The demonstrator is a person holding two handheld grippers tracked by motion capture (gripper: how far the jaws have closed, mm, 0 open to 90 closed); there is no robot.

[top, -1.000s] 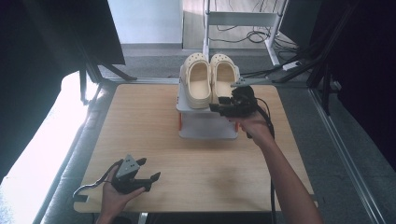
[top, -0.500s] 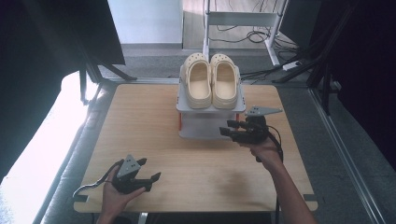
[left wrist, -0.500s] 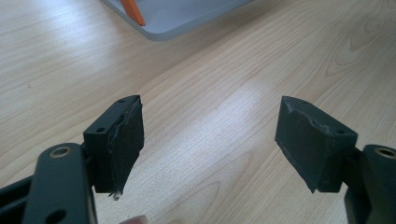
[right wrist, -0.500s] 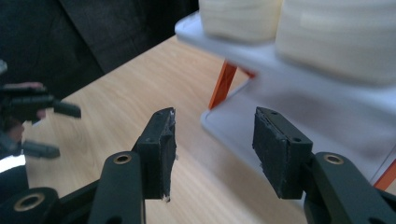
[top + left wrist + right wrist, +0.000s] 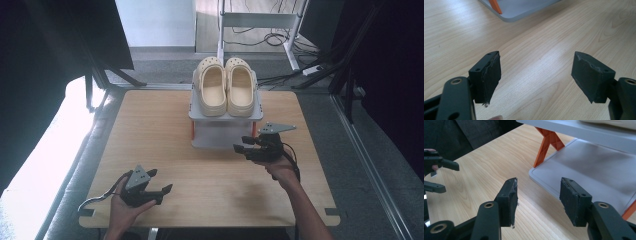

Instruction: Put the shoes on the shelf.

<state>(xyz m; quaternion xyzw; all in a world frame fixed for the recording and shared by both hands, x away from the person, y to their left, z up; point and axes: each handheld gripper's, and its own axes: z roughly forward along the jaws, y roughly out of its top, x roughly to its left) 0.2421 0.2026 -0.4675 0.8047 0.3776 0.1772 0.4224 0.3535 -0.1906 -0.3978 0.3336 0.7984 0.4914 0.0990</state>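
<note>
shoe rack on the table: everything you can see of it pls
The shoe rack is a small two-tier stand of pale grey, plastic-looking shelves on orange A-shaped legs. It stands upright at the far middle of the wooden table. A pair of cream clogs lies side by side on the top shelf, toes pointing away; the lower shelf is bare. The right gripper, open, hovers at its front right corner, not touching.

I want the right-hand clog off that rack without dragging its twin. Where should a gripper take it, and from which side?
Probably the outer side wall of the right clog, coming from the rack's right side with the right gripper. The left clog sits close against its inner side, and the open top lets one jaw inside.
</note>
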